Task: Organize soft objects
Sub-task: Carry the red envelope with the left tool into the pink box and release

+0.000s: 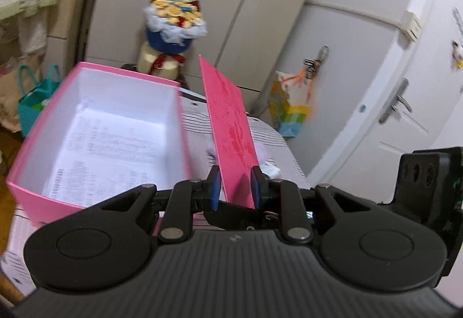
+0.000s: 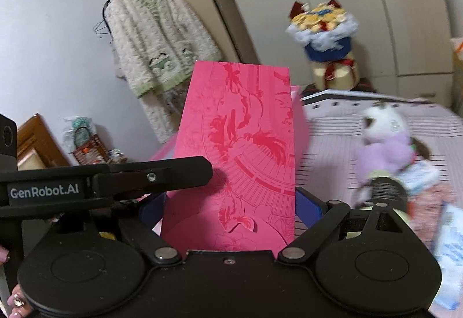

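Left gripper [image 1: 235, 186]: black ribbed body, silver pivot screws, blue finger pads [image 1: 214, 187]. Right gripper [image 2: 231, 211]: matching black linkage; white "GenRobot.AI" lettering; painted, jewelled fingernails.

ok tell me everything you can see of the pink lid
The pink lid is a flat, stiff, cardboard-like panel in hot pink with a red printed pattern and a rounded flap near its lower end. It stands upright on edge beside the open pink box. The right tongs straddle its lower end; the left tongs bracket its edge. Whether either pinches it is unclear.
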`<state>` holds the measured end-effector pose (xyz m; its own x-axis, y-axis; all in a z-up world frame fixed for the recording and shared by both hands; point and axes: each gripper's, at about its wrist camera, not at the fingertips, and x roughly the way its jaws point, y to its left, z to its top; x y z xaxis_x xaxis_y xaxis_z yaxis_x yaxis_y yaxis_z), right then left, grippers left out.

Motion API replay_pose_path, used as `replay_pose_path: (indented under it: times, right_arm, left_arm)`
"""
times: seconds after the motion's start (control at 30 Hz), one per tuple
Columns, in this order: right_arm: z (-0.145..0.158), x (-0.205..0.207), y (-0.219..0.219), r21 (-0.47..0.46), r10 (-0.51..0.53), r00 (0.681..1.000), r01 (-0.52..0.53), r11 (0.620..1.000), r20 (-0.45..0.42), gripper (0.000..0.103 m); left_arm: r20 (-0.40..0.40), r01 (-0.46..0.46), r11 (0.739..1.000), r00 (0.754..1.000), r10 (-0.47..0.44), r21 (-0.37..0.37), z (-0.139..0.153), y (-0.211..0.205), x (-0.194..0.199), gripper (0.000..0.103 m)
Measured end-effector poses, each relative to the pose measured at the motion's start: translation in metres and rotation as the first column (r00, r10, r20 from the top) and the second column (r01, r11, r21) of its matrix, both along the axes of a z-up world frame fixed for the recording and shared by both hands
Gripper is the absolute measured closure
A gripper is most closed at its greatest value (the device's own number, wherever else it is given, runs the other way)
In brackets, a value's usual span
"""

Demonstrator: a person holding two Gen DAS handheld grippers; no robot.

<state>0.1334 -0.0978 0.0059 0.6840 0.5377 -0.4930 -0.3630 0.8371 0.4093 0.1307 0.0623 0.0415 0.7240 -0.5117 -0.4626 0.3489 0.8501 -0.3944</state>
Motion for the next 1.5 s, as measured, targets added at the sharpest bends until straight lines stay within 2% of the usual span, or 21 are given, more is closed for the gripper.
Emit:
replay_pose_path:
  times: [0.17, 0.33, 0.4, 0.53, 0.6, 0.67, 0.83, 0.97, 1.27, 1.4, 1.43, 1.47, 1.5]
  right_arm:
    - [0.000, 0.033, 0.033, 0.015, 0.025, 0.999, -0.025, 1.000, -0.034, 0.009]
    - [-0.005, 0.079, 0.062, -0.013, 0.044, 0.996, -0.045, 0.999, -0.078, 0.009]
    - [-0.010, 0.099, 0.070, -0.019, 0.044, 0.993, -0.047, 0.999, -0.113, 0.009]
    - [-0.023, 0.138, 0.086, -0.028, 0.042, 0.978, -0.049, 0.998, -0.206, 0.009]
    - [-0.022, 0.147, 0.095, -0.097, 0.009, 0.982, -0.027, 0.995, -0.189, 0.009]
    - [-0.022, 0.155, 0.100, -0.120, -0.009, 0.979, -0.016, 0.993, -0.202, 0.009]
    - [-0.017, 0.168, 0.110, -0.206, -0.004, 0.979, -0.039, 0.978, -0.204, 0.009]
    - [-0.020, 0.179, 0.117, -0.214, 0.014, 0.972, -0.065, 0.975, -0.234, 0.009]
    - [-0.033, 0.190, 0.132, -0.232, -0.002, 0.953, -0.072, 0.970, -0.303, 0.009]
    - [-0.035, 0.203, 0.132, -0.197, -0.001, 0.938, -0.071, 0.978, -0.346, 0.008]
    - [-0.037, 0.205, 0.130, -0.199, -0.023, 0.929, -0.055, 0.978, -0.368, 0.007]
    - [-0.038, 0.207, 0.129, -0.196, -0.023, 0.925, -0.056, 0.979, -0.379, 0.005]
    - [-0.039, 0.208, 0.128, -0.192, -0.021, 0.921, -0.058, 0.980, -0.388, 0.005]
  left_arm:
    - [-0.037, -0.057, 0.998, 0.998, 0.057, 0.009, 0.003, 0.034, 0.029, 0.082]
    - [-0.086, -0.101, 0.995, 0.991, 0.101, 0.004, -0.002, 0.062, 0.073, 0.082]
    - [-0.121, -0.111, 0.994, 0.986, 0.111, 0.006, -0.007, 0.069, 0.090, 0.082]
    - [-0.242, -0.112, 0.994, 0.964, 0.107, -0.008, -0.017, 0.086, 0.133, 0.082]
    - [-0.273, -0.121, 0.993, 0.955, 0.115, -0.003, -0.023, 0.091, 0.150, 0.082]
    - [-0.287, -0.135, 0.991, 0.949, 0.132, 0.011, -0.028, 0.096, 0.163, 0.082]
    - [-0.306, -0.133, 0.991, 0.944, 0.121, -0.020, -0.034, 0.105, 0.174, 0.082]
    - [-0.299, -0.130, 0.991, 0.947, 0.117, -0.025, -0.035, 0.106, 0.180, 0.082]
    - [-0.296, -0.189, 0.981, 0.936, 0.192, 0.040, -0.045, 0.113, 0.190, 0.082]
    - [-0.277, -0.215, 0.974, 0.934, 0.225, 0.069, -0.042, 0.113, 0.194, 0.082]
    - [-0.262, -0.232, 0.969, 0.933, 0.247, 0.088, -0.041, 0.112, 0.194, 0.073]
    - [-0.245, -0.252, 0.961, 0.930, 0.273, 0.113, -0.039, 0.110, 0.193, 0.057]
    - [-0.225, -0.272, 0.953, 0.928, 0.296, 0.133, -0.036, 0.110, 0.192, 0.052]
